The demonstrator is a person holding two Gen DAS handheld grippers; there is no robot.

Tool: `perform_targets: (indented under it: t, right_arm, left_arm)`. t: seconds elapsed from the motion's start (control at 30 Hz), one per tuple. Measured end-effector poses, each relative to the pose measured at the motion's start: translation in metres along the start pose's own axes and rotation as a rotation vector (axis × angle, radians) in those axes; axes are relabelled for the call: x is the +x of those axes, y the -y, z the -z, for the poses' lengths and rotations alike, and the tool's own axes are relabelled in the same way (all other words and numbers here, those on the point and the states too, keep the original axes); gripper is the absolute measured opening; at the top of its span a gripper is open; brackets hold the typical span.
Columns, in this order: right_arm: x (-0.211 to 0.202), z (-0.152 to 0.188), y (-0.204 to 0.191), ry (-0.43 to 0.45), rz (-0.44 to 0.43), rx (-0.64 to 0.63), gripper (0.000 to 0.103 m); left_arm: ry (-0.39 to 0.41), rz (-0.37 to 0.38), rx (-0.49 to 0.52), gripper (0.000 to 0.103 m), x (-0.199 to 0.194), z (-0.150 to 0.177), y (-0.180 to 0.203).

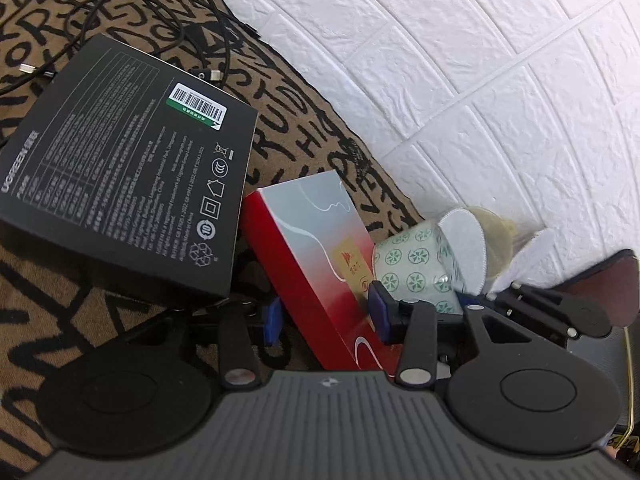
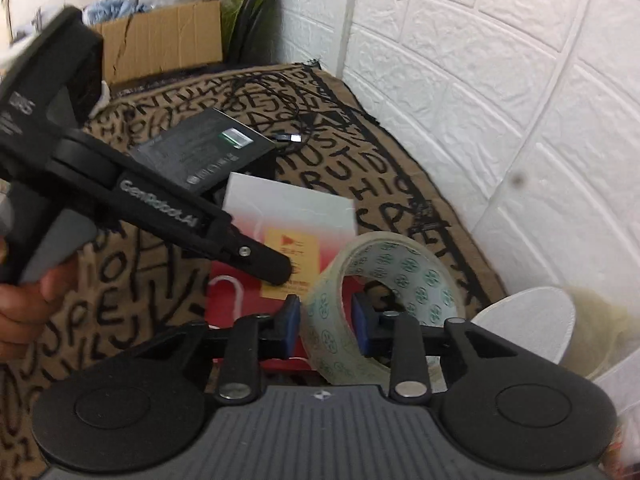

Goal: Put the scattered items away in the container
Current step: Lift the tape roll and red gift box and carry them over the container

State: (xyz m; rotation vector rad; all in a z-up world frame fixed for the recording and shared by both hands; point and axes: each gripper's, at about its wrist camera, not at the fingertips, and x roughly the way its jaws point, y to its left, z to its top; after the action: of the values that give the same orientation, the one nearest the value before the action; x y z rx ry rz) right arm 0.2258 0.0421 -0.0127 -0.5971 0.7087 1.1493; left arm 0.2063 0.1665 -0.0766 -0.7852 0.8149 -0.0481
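Gripping box (image 1: 316, 264) — left claw (image 1: 326, 316); right claw (image 2: 326, 326) clamps tape (image 2: 384, 304)

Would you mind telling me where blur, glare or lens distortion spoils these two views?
Left wrist view: black box print is sharp, the white brick wall is bright and bowed by the fisheye. Right wrist view: softer overall, the red and white box washes out at its top, and the left gripper is blurred.

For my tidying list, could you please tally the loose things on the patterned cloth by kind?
Boxes: 2, a black box and a red and white box
Tape rolls: 1, the tape roll
Cables: 1 tangle, the black cable; strands uncountable
Total: 4
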Motion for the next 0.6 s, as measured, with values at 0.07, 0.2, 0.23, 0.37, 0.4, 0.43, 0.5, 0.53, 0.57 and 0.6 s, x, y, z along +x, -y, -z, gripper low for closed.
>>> perform_targets:
  t: [0.07,0.2,0.23,0.37,0.4,0.43,0.5,0.53,0.57,0.6]
  right_arm:
    - [-0.005,-0.001,-0.008,-0.017,0.021,-0.033,0.018]
    - [0.003,-0.001,-0.001,-0.022,0.006,0.028,0.017]
    - [0.006,0.0,0.002,-0.014,-0.002,0.053,0.016]
    - [0.008,0.008,0.011,0.042,-0.042,0.177,0.014]
    - [0.005,0.01,0.012,0.06,-0.051,0.204,0.014]
    - [0.0,0.012,0.012,0.078,-0.063,0.222,0.014]
    - [-0.01,0.017,0.01,0.107,-0.085,0.238,0.013]
    - [-0.014,0.019,0.008,0.121,-0.09,0.241,0.013]
    - [-0.017,0.02,0.006,0.141,-0.089,0.245,0.013]
    - [-0.022,0.021,0.003,0.161,-0.086,0.252,0.013]
  left_arm:
    - [0.002,0.027,0.034,0.038,-0.002,-0.002,0.003]
    - [0.003,-0.02,0.081,0.042,0.01,-0.003,0.016]
    - [-0.001,-0.024,0.075,0.043,0.014,-0.004,0.016]
    - [-0.001,-0.012,0.053,0.04,0.02,-0.003,0.017]
    - [-0.002,0.014,0.047,0.035,0.017,-0.003,0.016]
    - [-0.008,0.058,0.029,0.032,0.012,-0.004,0.012]
    - [-0.028,0.134,-0.007,0.027,0.002,-0.006,0.007]
    - [-0.028,0.142,0.0,0.026,-0.003,-0.006,0.01]
    - [-0.021,0.147,0.012,0.026,-0.008,-0.005,0.013]
    - [-0.015,0.155,0.02,0.024,-0.013,-0.005,0.016]
